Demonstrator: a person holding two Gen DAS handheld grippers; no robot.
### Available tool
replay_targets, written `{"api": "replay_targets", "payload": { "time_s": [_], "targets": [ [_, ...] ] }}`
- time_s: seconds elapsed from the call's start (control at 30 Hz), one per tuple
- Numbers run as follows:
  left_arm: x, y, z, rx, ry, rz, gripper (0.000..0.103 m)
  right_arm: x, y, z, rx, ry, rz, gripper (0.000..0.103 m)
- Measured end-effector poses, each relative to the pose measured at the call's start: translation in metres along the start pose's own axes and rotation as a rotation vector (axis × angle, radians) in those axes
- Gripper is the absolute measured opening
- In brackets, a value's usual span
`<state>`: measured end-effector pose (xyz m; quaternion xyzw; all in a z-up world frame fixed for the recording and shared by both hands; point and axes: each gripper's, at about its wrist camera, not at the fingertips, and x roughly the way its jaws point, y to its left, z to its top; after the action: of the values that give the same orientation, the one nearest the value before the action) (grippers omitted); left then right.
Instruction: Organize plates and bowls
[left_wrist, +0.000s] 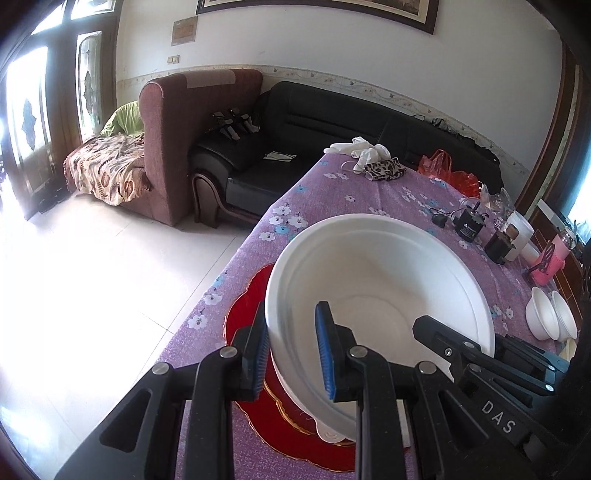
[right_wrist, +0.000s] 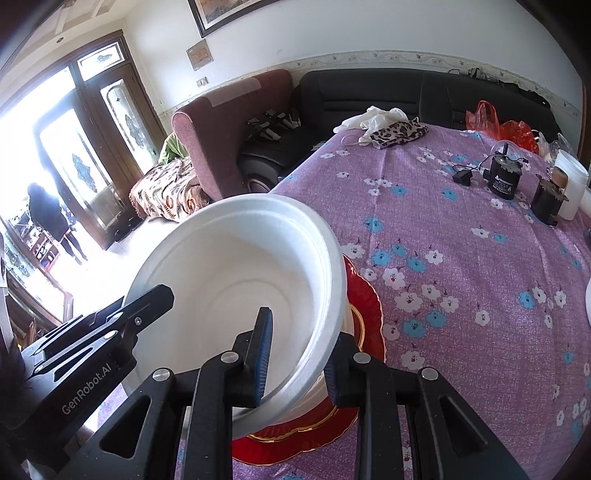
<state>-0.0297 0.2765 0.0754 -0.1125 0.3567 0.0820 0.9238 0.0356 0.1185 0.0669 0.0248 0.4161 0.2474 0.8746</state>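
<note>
- Our left tool (left_wrist: 293, 354) and right tool (right_wrist: 297, 360) each straddle the white bowl's (left_wrist: 369, 280) rim; whether they pinch it, we cannot tell.
- The bowl sits above the red plate (left_wrist: 243, 317) on the counter (right_wrist: 461, 258).
- Small white bowls (left_wrist: 550, 314) lie farther right.

Your left gripper (left_wrist: 293, 350) clamps the near rim of the large white foam bowl (left_wrist: 373, 291), one blue pad inside, one outside. Your right gripper (left_wrist: 480, 354) reaches in at the bowl's right rim. Bowl sits over a red gold-edged plate (left_wrist: 255, 417) on the purple floral tablecloth (left_wrist: 369, 195). Two small white bowls (left_wrist: 550, 317) lie far right.
</note>
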Motion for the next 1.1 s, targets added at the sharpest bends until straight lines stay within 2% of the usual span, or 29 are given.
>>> {"api": "replay_targets", "payload": {
  "time_s": [0.4, 1.1],
  "targets": [
    [0.003, -0.01, -0.005, 0.048, -0.02, 0.047, 0.022, 0.008, -0.004, -0.006, 0.003, 0.016, -0.011, 0.028],
    [0.032, -0.001, -0.014, 0.03, 0.037, 0.058, 0.022, 0.027, -0.001, -0.011, -0.03, 0.03, -0.049, 0.028]
  ]
}}
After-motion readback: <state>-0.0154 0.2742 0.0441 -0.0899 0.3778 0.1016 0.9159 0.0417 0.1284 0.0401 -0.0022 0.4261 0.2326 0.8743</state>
